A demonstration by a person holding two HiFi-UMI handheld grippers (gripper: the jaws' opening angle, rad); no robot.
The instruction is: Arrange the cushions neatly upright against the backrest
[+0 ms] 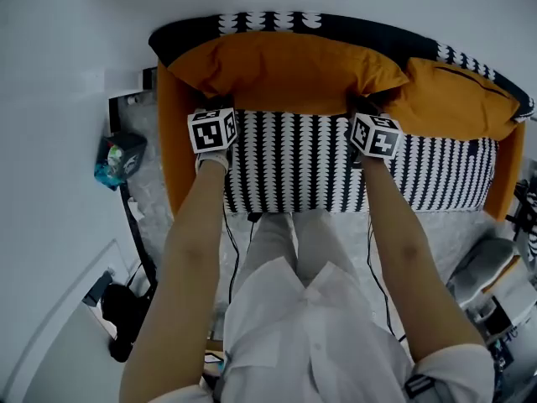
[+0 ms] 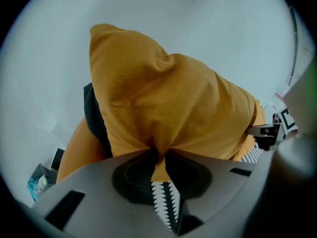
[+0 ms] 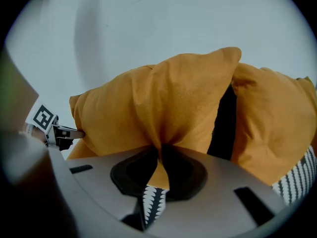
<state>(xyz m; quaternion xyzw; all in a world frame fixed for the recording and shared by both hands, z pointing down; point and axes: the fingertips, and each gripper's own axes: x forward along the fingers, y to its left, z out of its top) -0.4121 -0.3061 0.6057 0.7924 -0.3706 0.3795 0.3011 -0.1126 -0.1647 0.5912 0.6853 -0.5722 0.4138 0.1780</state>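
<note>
Pale wall (image 2: 198, 24) fills the background; the black-and-white seat (image 1: 336, 166) lies under both of my grippers, with the backrest (image 1: 277, 22) beyond their tips.

Item 1, long cushion (image 1: 285, 70): orange, directly ahead of both grippers. It leans on the backrest and slumps rather than stands square.

Item 2, left gripper (image 2: 158, 155): jaws nearly together, nipping a fold of the long cushion's lower edge near its left end. The cloth bunches into the pads.

Item 3, right gripper (image 3: 161, 150): likewise nearly closed, with a fold of the same cushion pinched near its right end.

Item 4, second cushion (image 1: 457, 99): orange, to the right of my right gripper. It touches the long cushion's end, tilts against the backrest, and nothing holds it.

Risks, as I judge them:
- Only thin cloth is held, not the filling, so a fold could slide out of either pinch.
- If one end comes free before the other, the long cushion would likely swing and tip forward onto the seat.
- Soft filling may sag once it is left unsupported.
- Pushing the right end further could knock the second cushion askew
</note>
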